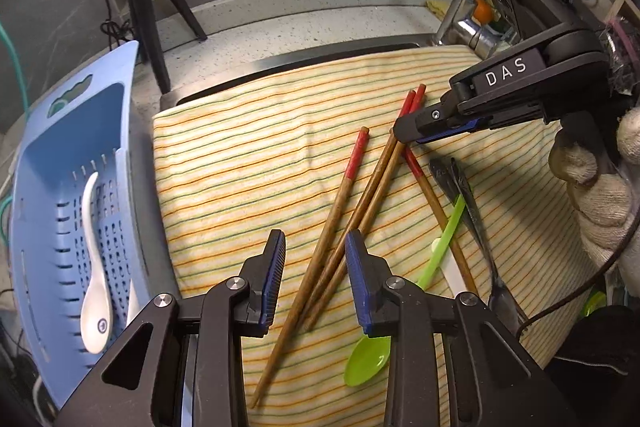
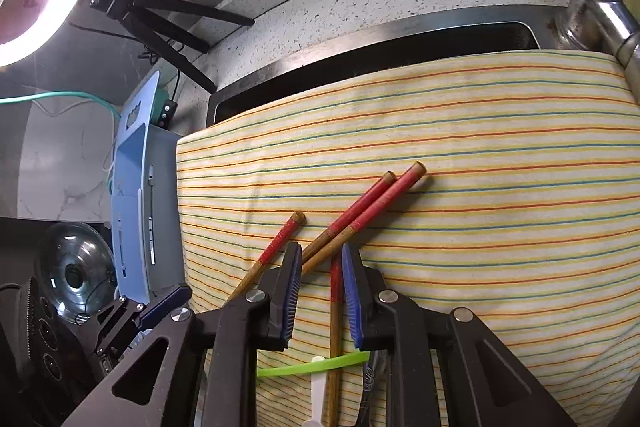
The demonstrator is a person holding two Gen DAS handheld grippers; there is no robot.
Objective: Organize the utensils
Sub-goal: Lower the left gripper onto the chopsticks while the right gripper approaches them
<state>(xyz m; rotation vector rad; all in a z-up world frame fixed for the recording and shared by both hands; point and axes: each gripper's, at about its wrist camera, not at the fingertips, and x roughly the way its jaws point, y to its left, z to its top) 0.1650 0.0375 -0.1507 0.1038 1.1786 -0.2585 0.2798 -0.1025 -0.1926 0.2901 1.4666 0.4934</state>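
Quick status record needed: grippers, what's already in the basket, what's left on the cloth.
left gripper: open, over the chopsticks
right gripper: open, low at the chopsticks' red ends
blue basket: holds a white spoon
striped cloth: four chopsticks, green spoon, dark metal utensils, a white utensil partly hidden
held: nothing

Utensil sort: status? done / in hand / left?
Done: one white spoon lies in the blue basket. In hand: nothing gripped; left gripper and right gripper both open over the chopsticks. Left on the striped cloth: four chopsticks, green spoon, metal spoons.
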